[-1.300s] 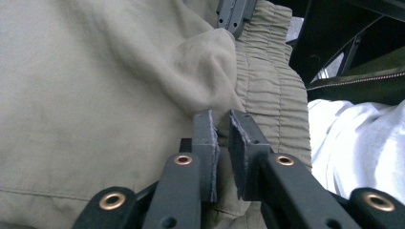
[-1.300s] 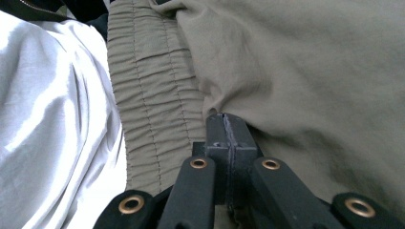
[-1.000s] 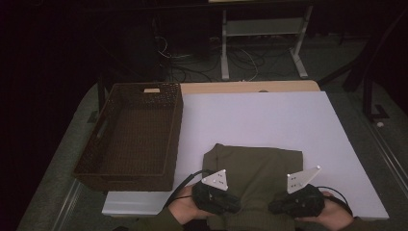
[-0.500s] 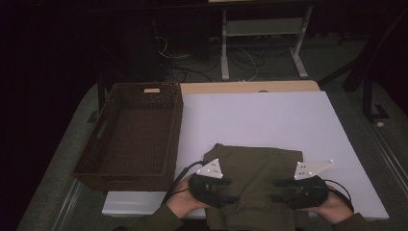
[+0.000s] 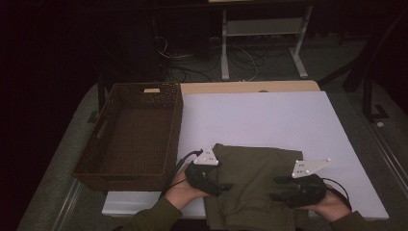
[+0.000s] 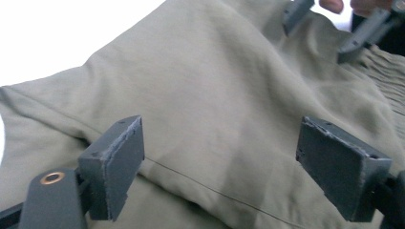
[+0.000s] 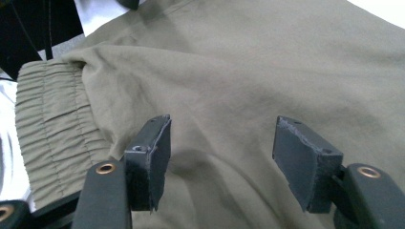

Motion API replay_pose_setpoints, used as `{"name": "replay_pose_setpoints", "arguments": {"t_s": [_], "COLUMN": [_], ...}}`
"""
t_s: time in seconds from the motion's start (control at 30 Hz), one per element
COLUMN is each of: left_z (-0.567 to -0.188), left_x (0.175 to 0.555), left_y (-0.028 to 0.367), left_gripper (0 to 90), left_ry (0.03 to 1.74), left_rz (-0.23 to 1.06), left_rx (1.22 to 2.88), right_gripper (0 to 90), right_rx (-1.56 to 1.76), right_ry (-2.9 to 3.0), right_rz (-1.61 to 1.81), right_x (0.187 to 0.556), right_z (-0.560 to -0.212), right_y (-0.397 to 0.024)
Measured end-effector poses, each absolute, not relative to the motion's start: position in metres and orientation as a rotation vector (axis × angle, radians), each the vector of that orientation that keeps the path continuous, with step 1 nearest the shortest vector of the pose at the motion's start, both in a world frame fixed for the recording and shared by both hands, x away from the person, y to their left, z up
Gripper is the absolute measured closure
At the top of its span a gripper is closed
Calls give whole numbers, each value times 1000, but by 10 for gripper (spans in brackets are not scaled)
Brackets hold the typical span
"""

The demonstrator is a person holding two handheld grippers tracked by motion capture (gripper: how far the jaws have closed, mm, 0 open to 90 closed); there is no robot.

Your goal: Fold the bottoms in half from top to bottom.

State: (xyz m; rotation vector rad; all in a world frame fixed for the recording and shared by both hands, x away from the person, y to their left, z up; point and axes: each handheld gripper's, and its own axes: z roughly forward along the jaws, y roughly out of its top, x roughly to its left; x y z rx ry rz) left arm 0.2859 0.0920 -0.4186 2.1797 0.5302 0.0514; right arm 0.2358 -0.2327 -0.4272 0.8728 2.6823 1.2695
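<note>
The olive-green garment (image 5: 255, 180) is a folded piece of smooth, matte woven cloth with soft creases and a straight stitched seam; a ribbed, gathered elastic band (image 7: 52, 129) runs along one end. It lies on the near part of a white board (image 5: 269, 120), its near edge hanging over the board's front rim, directly between and under both tools.

The left gripper (image 6: 239, 167) has its flat, dark, block-shaped pads spread wide; they have just been opening, and cloth lies beneath the gap but is not pinched. In the high view it sits at the garment's left edge (image 5: 226, 185), pointing inward across the fabric.

The right gripper (image 7: 222, 160) also stands with its pads apart after just opening, hovering over the cloth with nothing squeezed; the elastic band lies off to the left of its jaws. In the high view it rests at the garment's right side (image 5: 279, 187), facing the other tool.

Beyond the left gripper, just beside the board, stands a rectangular dark-brown woven wicker basket (image 5: 108, 163) with cut-out handles. Nothing lies between the two tools but cloth.
</note>
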Motion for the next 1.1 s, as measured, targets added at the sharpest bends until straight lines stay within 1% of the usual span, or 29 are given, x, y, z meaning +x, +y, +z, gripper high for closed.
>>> {"name": "replay_pose_setpoints", "arguments": {"t_s": [0.17,0.33,0.5,0.73,1.1], "left_z": [-416,-417,-416,-414,-414], "left_x": [295,303,313,328,347], "left_y": [91,91,89,91,85], "left_gripper": [121,52,59,136,238], "left_ry": [569,608,644,715,773], "left_rz": [89,107,119,161,204], "left_rx": [2182,2191,2187,2162,2197], "right_gripper": [380,380,380,380,382], "right_rx": [874,877,879,882,893], "right_ry": [2676,2674,2672,2664,2658], "right_rz": [1269,1267,1267,1275,1280], "right_x": [236,237,237,237,238], "right_z": [-428,-428,-428,-428,-428], "right_y": [-233,-234,-234,-235,-236]}}
